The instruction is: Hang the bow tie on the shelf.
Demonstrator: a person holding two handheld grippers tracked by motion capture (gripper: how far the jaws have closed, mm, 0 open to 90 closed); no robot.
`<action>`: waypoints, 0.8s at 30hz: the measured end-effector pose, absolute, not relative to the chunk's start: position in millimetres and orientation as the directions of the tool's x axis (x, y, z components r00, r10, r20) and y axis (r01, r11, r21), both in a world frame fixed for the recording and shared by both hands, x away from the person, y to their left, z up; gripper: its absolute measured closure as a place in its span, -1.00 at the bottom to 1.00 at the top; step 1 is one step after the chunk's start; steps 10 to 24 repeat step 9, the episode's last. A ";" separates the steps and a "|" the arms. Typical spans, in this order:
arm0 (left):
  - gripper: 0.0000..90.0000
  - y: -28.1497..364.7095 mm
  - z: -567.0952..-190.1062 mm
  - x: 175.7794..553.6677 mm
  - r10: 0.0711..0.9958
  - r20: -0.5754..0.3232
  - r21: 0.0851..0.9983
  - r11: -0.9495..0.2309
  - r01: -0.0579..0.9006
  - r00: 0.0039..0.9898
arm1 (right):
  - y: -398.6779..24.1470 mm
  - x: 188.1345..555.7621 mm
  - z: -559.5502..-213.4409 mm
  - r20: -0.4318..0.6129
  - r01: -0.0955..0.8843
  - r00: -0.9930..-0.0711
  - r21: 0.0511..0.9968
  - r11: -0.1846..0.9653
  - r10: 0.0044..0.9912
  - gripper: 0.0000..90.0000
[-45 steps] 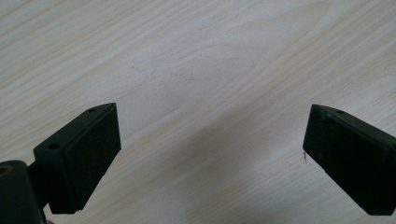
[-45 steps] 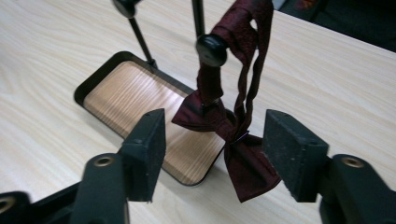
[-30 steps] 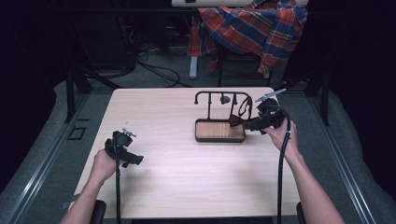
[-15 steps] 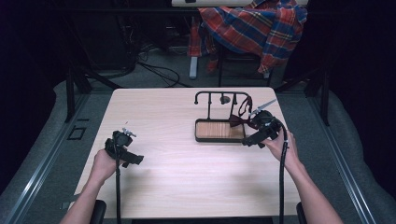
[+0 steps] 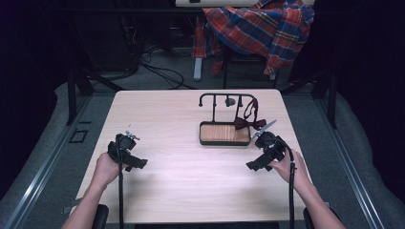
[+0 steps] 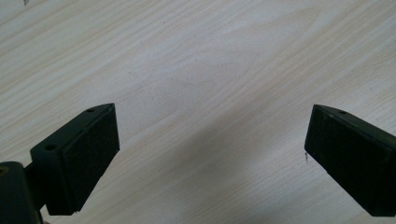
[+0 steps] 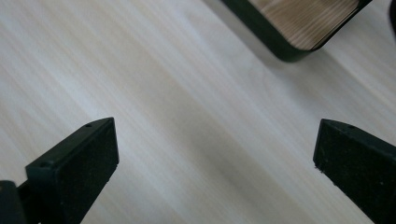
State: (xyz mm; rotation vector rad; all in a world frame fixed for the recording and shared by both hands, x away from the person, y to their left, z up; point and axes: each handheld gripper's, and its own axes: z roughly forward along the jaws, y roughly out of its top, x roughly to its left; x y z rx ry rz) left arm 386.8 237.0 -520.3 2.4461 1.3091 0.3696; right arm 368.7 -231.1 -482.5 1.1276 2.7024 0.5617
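- Right gripper (image 5: 260, 157) is sitting low over the table (image 5: 191, 181), just in front of the stand's tray (image 5: 224, 133), with its jaws wide apart and nothing between them; the right gripper view is showing bare wood grain between the pads and a corner of the tray (image 7: 299, 28) at top right.
- Change noted: a second ago this gripper was up at the right end of the stand, at the bow tie; half a second ago it was already pulling down and away. Now it is well clear of it, back toward the person's side.
- Bow tie (image 5: 249, 123) is hanging by its strap from the right end of the black rail (image 5: 227, 97), the dark red bow resting against the tray's back right edge. No gripper is touching it.
- Judgement: the hanging step looks finished. The tie is staying on the rail without support, and the retreat with open jaws reads as a release, not a regrasp.
- Left gripper (image 5: 125, 151) is resting at the left side of the table, well apart from the stand, in the same spot as in both earlier pictures. Its jaws are spread wide too, over plain tabletop (image 6: 210, 84).
- Plaid shirt (image 5: 260, 26) is draped over a chair beyond the table, not involved.
- Judgement: little seems left to do; the main risk is the strap slipping off the rail end if the stand gets bumped.
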 end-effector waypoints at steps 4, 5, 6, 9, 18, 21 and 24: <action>-0.93 236.9 -520.5 387.1 0.837 0.064 0.412 -0.518 0.750 0.543 | -230.8 360.9 -486.2 -0.043 0.642 -0.714 0.361 0.677 0.699 -1.00; -0.93 236.2 -520.9 387.3 0.837 0.066 0.413 -0.519 0.748 0.544 | -232.1 355.3 -490.0 -0.043 0.643 -0.714 0.353 0.679 0.699 -1.00; -0.93 236.2 -520.9 387.3 0.837 0.066 0.413 -0.519 0.748 0.544 | -232.1 355.3 -490.0 -0.043 0.643 -0.714 0.353 0.679 0.699 -1.00; -0.93 235.0 -520.8 387.4 0.835 0.062 0.410 -0.520 0.749 0.546 | -234.7 353.5 -495.6 -0.050 0.640 -0.715 0.352 0.683 0.697 -1.00; -0.93 235.0 -520.8 387.4 0.835 0.062 0.410 -0.520 0.749 0.546 | -234.7 353.5 -495.6 -0.050 0.640 -0.715 0.352 0.683 0.697 -1.00; -0.93 235.0 -520.8 387.4 0.835 0.062 0.410 -0.520 0.749 0.546 | -234.7 353.5 -495.6 -0.050 0.640 -0.715 0.352 0.683 0.697 -1.00; -0.93 235.0 -520.8 387.4 0.835 0.062 0.410 -0.520 0.749 0.546 | -234.7 353.5 -495.6 -0.050 0.640 -0.715 0.352 0.683 0.697 -1.00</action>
